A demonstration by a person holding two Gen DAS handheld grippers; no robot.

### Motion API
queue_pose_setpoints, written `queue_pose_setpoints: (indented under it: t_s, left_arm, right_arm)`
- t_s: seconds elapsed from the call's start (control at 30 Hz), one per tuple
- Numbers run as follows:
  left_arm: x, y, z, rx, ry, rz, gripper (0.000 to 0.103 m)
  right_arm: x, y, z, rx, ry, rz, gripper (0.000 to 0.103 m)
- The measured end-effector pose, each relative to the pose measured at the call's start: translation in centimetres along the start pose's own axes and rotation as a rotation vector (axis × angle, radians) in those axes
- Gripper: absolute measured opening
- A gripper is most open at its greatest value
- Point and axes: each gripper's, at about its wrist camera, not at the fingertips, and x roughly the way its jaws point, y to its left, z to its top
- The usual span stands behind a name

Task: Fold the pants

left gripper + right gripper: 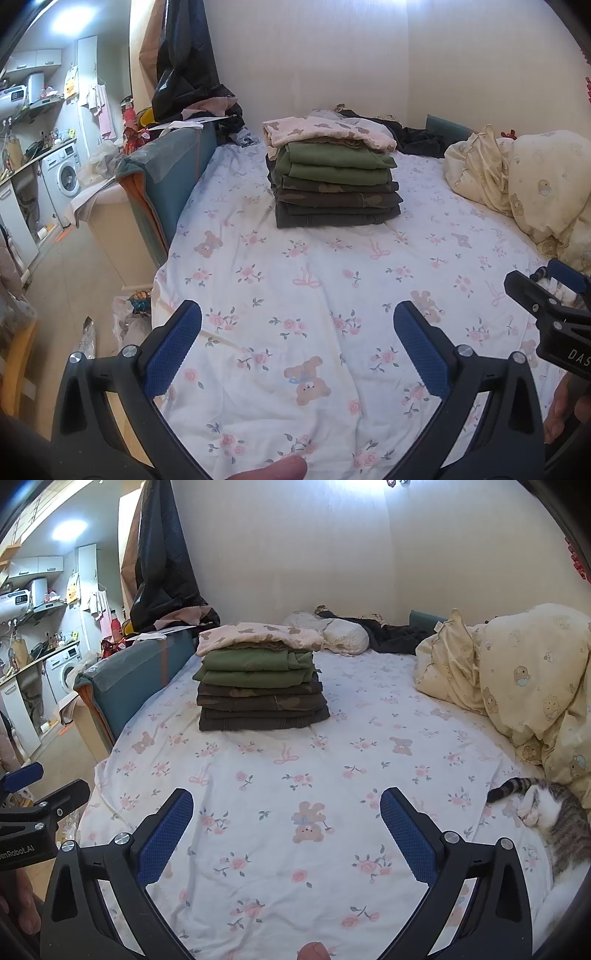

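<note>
A stack of folded pants (334,181) sits on the bed's far half: dark and camouflage pairs at the bottom, green ones above, a pink bear-print piece on top. It also shows in the right wrist view (260,686). My left gripper (297,328) is open and empty, held over the floral sheet well short of the stack. My right gripper (286,812) is open and empty too, beside it over the sheet. The right gripper's body shows in the left wrist view (554,314).
A floral bed sheet (280,280) covers the bed. A cream duvet (517,675) is bunched at the right. A tabby cat (554,819) lies at the right edge. Dark clothes (391,633) lie by the far wall. A teal headboard (166,177) and the floor lie left.
</note>
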Motion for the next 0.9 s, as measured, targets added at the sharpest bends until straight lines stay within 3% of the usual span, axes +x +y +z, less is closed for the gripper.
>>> queue_pose_setpoints:
  t_s: [0.9]
  left_arm:
    - [-0.04,-0.01,0.23,-0.001,-0.008,0.007,0.103]
  right_arm:
    - [-0.03,0.14,-0.14,-0.005,0.005,-0.003,0.103]
